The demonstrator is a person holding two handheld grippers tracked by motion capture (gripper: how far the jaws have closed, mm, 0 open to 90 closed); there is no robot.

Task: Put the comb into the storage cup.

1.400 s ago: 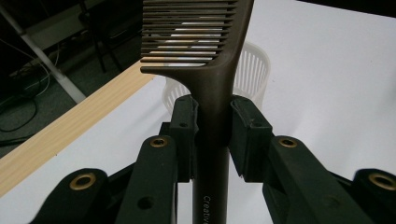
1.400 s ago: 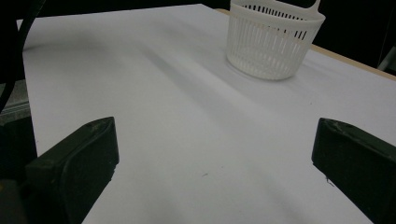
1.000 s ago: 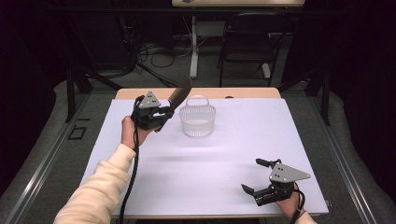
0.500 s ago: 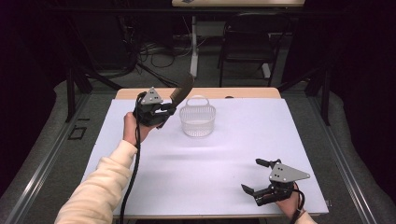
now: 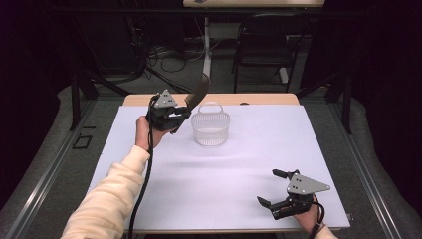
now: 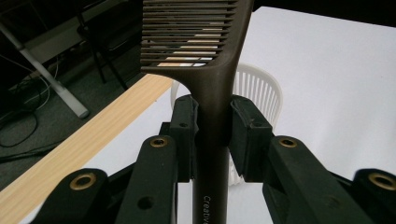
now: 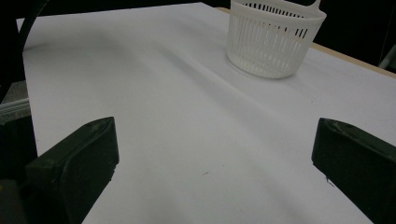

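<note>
One step looks done: the left gripper [image 5: 175, 118] clamps the dark comb [image 6: 211, 84] by its handle, aloft just beside the white basket [image 5: 211, 130]. Dropping it in remains. Well apart, the right gripper [image 5: 278, 191] rests wide, holding nothing.

The comb [image 6: 212, 121] bears pale lettering along its handle, low in the left gripper view. It reads "Creativ", and the picture's edge cuts off the rest.

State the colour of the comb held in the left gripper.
Dark brown; the comb shows best in the left gripper view, clamped by the handle.
</note>
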